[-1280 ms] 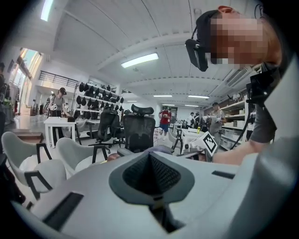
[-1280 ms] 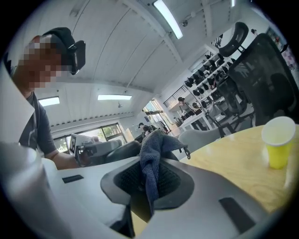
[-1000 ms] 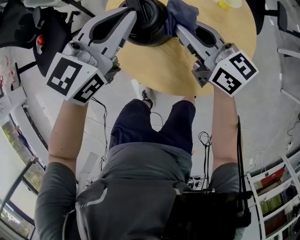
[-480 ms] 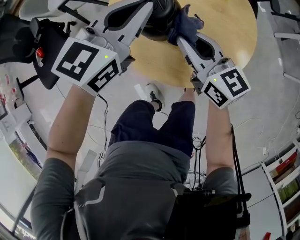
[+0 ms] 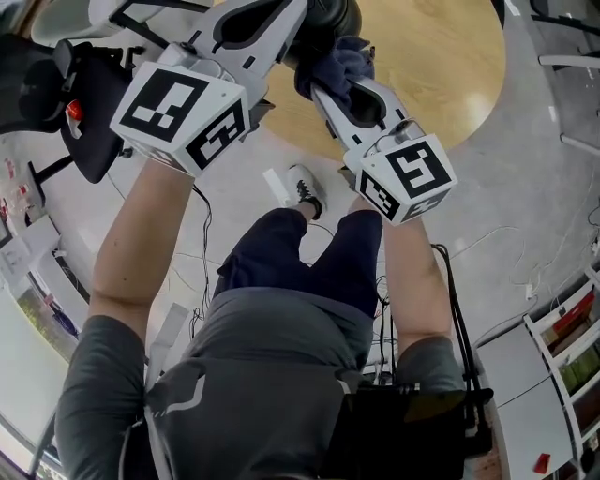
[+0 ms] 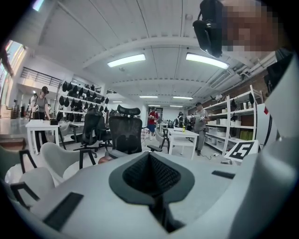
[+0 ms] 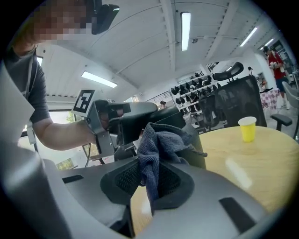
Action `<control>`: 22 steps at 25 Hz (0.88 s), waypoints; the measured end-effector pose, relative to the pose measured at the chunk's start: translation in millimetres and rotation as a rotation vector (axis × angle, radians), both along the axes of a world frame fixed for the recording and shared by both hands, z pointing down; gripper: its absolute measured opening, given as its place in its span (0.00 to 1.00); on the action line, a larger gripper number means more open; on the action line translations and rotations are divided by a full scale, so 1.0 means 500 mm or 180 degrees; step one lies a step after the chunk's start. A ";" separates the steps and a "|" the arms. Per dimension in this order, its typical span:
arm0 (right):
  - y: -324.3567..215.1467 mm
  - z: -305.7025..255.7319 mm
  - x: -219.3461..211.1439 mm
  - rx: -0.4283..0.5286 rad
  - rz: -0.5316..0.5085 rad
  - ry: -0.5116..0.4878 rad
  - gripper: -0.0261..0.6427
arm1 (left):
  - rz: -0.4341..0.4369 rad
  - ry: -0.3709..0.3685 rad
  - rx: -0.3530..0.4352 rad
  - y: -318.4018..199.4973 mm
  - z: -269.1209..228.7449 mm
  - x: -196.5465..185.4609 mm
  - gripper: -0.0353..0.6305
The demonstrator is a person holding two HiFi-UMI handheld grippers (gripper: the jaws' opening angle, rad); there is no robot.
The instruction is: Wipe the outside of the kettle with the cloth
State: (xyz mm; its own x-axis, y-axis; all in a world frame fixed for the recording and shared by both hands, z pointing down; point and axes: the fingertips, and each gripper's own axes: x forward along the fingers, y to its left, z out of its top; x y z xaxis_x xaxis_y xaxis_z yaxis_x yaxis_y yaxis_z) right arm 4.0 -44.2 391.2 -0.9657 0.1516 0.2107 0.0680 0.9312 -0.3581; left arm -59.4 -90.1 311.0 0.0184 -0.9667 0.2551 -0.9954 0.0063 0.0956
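The round table [image 5: 441, 84] is the largest thing: pale wood, smooth, with a soft shine, filling the far right of the head view. At its near left edge stands the kettle [image 5: 328, 19], black and rounded, mostly cut off by the top of that view.

The left gripper [image 6: 149, 175] is a grey moulded shell with dark mesh pads. Its jaws are pressed together along a thin seam, and its own view shows nothing between them. In the head view its nose reaches the left side of the kettle. Whether it touches the kettle cannot be told. Its white cube [image 5: 183, 112] with black square markers sits at the near end, over the person's forearm.

The right gripper [image 7: 149, 179] has the same grey shell and mesh pads. Its jaws are clamped on the cloth [image 7: 161, 140], a blue-grey towel with a nubbly woven surface. One fold hangs down between the pads. The rest is bunched in soft folds above them, against the dark near right side of the kettle. This gripper's marker cube [image 5: 408, 178] is also at the near end.

A small yellow cup [image 7: 247, 128] stands upright on the far part of the table, well apart from the kettle.
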 end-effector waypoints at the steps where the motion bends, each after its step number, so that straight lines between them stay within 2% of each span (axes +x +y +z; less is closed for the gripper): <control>1: 0.012 0.000 -0.005 -0.0007 -0.0032 0.0005 0.15 | -0.0013 -0.0004 0.0008 0.001 0.000 0.000 0.06; 5: 0.033 -0.002 -0.014 -0.0041 -0.0056 -0.0017 0.15 | -0.0063 -0.0014 -0.0003 0.002 -0.001 -0.001 0.06; 9: 0.010 -0.005 0.027 -0.0086 -0.0147 -0.0057 0.15 | -0.0111 0.0025 -0.0050 -0.005 0.000 -0.003 0.06; 15: -0.124 -0.034 0.087 -0.0250 -0.0070 -0.0100 0.16 | -0.0337 0.0063 -0.0117 -0.005 0.000 0.003 0.06; 18: -0.203 -0.061 0.063 -0.0255 -0.0167 -0.0203 0.15 | -0.0475 0.0070 -0.0159 -0.003 -0.003 0.009 0.07; 22: -0.290 -0.094 -0.018 -0.0333 -0.0294 -0.0414 0.15 | -0.0618 0.0052 -0.0184 -0.001 -0.011 0.007 0.06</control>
State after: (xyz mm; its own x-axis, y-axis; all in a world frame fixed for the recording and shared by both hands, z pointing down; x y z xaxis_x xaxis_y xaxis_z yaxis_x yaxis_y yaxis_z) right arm -4.9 -188.9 344.4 -0.9647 0.2555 0.0633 0.2036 0.8769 -0.4353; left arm -55.7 -90.5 305.4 -0.1623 -0.9363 0.3115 -0.9733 0.2038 0.1058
